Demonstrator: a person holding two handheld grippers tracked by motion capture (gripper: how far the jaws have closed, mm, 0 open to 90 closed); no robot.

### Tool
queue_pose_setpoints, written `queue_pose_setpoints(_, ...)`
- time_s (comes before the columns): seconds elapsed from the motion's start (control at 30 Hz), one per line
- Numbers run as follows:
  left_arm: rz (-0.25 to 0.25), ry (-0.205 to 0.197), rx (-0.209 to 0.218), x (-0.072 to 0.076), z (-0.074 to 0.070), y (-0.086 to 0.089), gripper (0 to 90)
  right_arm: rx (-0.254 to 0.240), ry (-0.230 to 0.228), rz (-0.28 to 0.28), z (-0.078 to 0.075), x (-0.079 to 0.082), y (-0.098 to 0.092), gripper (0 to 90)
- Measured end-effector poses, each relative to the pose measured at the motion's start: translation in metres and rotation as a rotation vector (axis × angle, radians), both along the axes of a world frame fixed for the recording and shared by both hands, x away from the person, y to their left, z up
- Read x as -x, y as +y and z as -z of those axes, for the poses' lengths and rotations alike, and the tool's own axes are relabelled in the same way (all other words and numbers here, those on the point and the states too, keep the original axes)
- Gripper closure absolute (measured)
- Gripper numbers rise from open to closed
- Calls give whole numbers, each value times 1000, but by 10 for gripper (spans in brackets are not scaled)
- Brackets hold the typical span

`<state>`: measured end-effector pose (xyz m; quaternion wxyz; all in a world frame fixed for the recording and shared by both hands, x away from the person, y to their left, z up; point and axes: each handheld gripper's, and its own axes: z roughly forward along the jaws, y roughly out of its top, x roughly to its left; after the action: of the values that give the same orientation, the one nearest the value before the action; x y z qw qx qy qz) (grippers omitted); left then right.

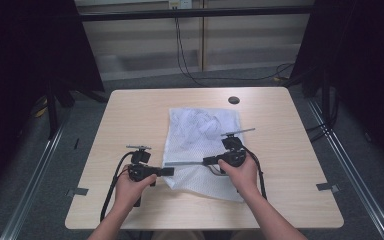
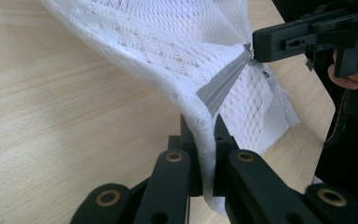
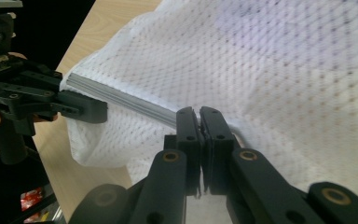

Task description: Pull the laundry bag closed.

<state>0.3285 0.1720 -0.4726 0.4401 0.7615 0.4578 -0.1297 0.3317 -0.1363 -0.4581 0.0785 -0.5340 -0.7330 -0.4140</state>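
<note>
The mesh bag (image 1: 202, 145) is white netted cloth, thin and soft, with small open holes that let the surface beneath show faintly through. Its zipper (image 2: 223, 84) is a grey woven tape with a dull finish (the tiny pull at its end looks like bright metal). The table (image 1: 290, 150) is pale wood-grain board, smooth and matt. The gripper jaws are black matt plastic with brass-coloured rivets.

Mesh bag (image 1: 202, 145) on table (image 1: 130, 115), between left gripper (image 1: 167, 171) and right gripper (image 1: 206, 161).
</note>
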Motion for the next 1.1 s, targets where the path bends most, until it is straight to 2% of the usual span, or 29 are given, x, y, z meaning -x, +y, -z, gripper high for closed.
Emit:
queue_pose_setpoints(0.23,1,-3,-3,-1,0,2,892,6,2,16,1,0,-8,869)
queue_pose_setpoints(1.1,5,4,-7,0,-1,3,892,9,3,14,1,2,-13,869)
